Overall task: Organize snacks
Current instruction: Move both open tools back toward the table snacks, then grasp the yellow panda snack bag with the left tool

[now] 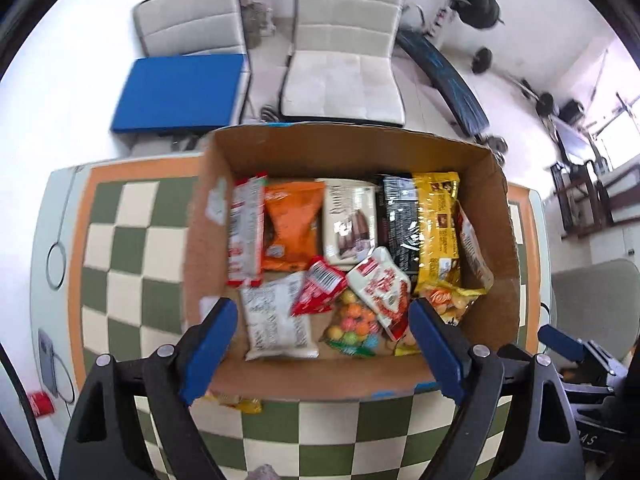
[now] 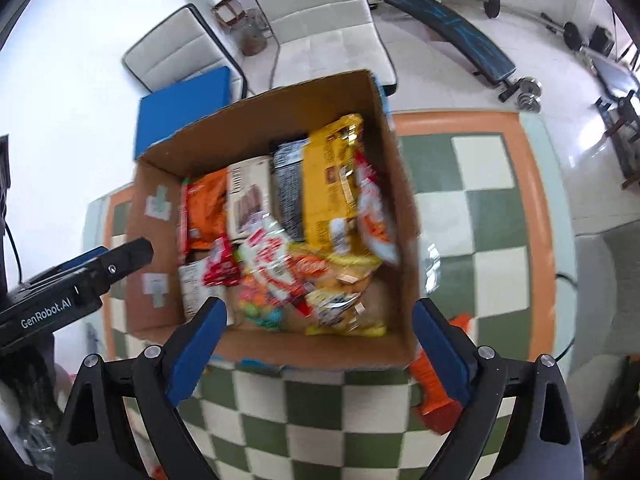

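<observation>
In the left wrist view, the left gripper (image 1: 324, 344) hangs over the near side of the cardboard box (image 1: 500, 216), jaws wide apart and holding nothing. The box stands on the checkered table (image 1: 120, 240), full of snack packets (image 1: 292, 224). A yellow wrapper (image 1: 236, 402) lies outside by the near wall.

In the right wrist view, the right gripper (image 2: 320, 332) is also wide open and empty above the same box (image 2: 404, 216). Only here an orange packet (image 2: 434, 396), somewhat blurred, shows on the table (image 2: 500, 208) at the box's near right corner.

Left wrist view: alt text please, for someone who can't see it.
An open brown cardboard box full of colourful snack packets sits on a green-and-cream checkered tablecloth. The open, empty left gripper hangs above its near edge.
</observation>
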Available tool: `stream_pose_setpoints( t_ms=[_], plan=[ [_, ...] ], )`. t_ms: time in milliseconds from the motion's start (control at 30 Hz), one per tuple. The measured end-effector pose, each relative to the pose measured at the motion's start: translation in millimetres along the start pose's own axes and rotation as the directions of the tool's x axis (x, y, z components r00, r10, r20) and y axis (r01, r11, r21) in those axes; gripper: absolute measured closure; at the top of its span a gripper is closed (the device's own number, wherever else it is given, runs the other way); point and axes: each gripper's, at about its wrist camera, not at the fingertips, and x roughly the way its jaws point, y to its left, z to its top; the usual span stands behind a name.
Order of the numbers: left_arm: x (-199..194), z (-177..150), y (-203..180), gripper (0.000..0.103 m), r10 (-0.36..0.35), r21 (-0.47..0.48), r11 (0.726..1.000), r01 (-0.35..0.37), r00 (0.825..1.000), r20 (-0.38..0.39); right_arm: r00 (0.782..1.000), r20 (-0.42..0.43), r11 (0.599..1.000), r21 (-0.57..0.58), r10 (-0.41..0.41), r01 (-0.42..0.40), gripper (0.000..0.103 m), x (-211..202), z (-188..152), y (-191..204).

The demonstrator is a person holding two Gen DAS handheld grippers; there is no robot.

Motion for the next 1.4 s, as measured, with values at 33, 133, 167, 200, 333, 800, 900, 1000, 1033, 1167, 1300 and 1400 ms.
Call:
stream_pose_setpoints(
  t_ms=[33, 133, 167, 200, 333, 800, 900, 1000, 1033, 1167, 1300, 1400],
  plan=[
    [-5.4, -9.1, 8.3, 0.015, 0.000, -0.018, 1.000, 0.000, 1.000, 0.008, 1.000, 0.003, 1.000, 0.007, 0.009, -0.009, 0.007, -1.6, -5.8, 2.3],
    [-15.6, -35.3, 29.9, 0.016, 0.045, -0.058, 0.997, -0.044, 0.999, 0.021, 1.000, 0.021, 1.000, 0.005, 0.012, -0.012, 0.007, -5.4, -23.5, 10.5],
    [-16.9, -46.1, 40.3, 0.016, 0.064, -0.075, 0.995, -0.063, 0.998, 0.022, 1.000, 0.025, 1.000, 0.000, 0.011, -0.011, 0.007, -6.0, -32.3, 15.1],
    [-16.2, -59.4, 52.0, 0.016, 0.084, -0.094, 0.992, -0.083, 0.996, 0.014, 0.999, 0.029, 1.000, 0.001, 0.017, -0.017, 0.007, -6.1, -39.7, 17.8],
    [6.2, -96.5, 82.7, 0.016, 0.117, -0.130, 0.984, -0.125, 0.991, -0.072, 0.999, 0.029, 0.999, 0.029, 0.045, -0.046, 0.007, -3.3, -69.7, 24.7],
    [141.3, -111.7, 105.5, 0.016, 0.156, -0.051, 0.983, -0.178, 0.947, -0.281, 1.000, -0.018, 0.992, 0.129, 0.009, -0.007, 0.007, 41.5, -119.1, 15.6],
    [157.8, -107.8, 101.2, 0.016, 0.152, -0.013, 0.987, -0.162, 0.947, -0.285, 1.000, -0.023, 0.990, 0.143, -0.007, 0.011, 0.007, 43.8, -123.0, 6.4],
    [159.8, -109.9, 97.9, 0.038, 0.130, -0.016, 0.990, -0.140, 0.953, -0.274, 0.999, -0.029, 0.987, 0.158, -0.024, 0.028, 0.007, 44.7, -125.0, -4.6],
    [158.4, -112.1, 95.3, 0.038, 0.130, -0.020, 0.990, -0.141, 0.953, -0.273, 0.999, -0.033, 0.986, 0.162, -0.026, 0.031, 0.007, 44.8, -125.4, -9.3],
    [147.5, -130.5, 78.1, 0.047, 0.105, -0.026, 0.993, -0.116, 0.957, -0.270, 0.998, -0.047, 0.983, 0.177, -0.040, 0.048, 0.007, 42.1, -125.7, -26.5],
    [131.5, -156.6, 54.3, 0.047, 0.061, -0.037, 0.997, -0.074, 0.960, -0.273, 0.995, -0.072, 0.984, 0.161, -0.068, 0.079, 0.007, 36.5, -123.0, -45.9],
    [125.2, -174.7, 27.8, 0.047, 0.037, -0.026, 0.999, -0.046, 0.959, -0.281, 0.986, -0.114, 0.986, 0.099, -0.123, 0.134, 0.007, 37.0, -115.4, -61.1]
  ],
)
